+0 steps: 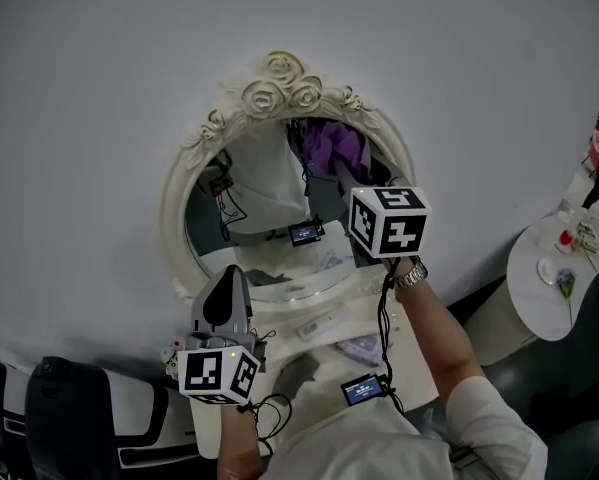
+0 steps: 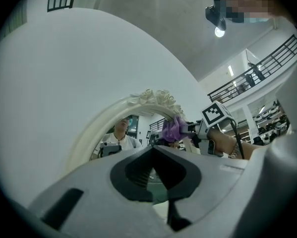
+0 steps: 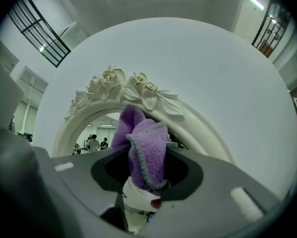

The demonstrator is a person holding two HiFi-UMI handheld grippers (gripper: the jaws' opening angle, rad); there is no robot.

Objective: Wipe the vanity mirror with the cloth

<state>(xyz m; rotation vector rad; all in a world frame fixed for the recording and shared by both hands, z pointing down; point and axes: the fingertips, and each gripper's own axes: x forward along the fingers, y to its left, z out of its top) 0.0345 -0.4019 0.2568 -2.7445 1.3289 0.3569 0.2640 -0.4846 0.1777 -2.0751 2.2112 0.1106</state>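
Note:
The oval vanity mirror (image 1: 257,223) stands against the wall in a cream frame (image 1: 279,80) topped with carved roses. My right gripper (image 1: 355,182) is shut on a purple cloth (image 1: 341,152) and holds it against the upper right of the glass. In the right gripper view the cloth (image 3: 146,150) bunches up between the jaws of the right gripper (image 3: 146,176), just under the frame's roses (image 3: 133,83). My left gripper (image 1: 227,284) is shut and holds nothing, its tip near the frame's lower left. The left gripper view shows the cloth (image 2: 174,129) and the right gripper (image 2: 195,129) at the mirror.
Below the mirror is a white vanity top (image 1: 324,308) with a few small items. A round white side table (image 1: 539,298) with small things stands at the right. A dark chair (image 1: 69,418) sits at the lower left. The grey wall (image 1: 99,118) surrounds the mirror.

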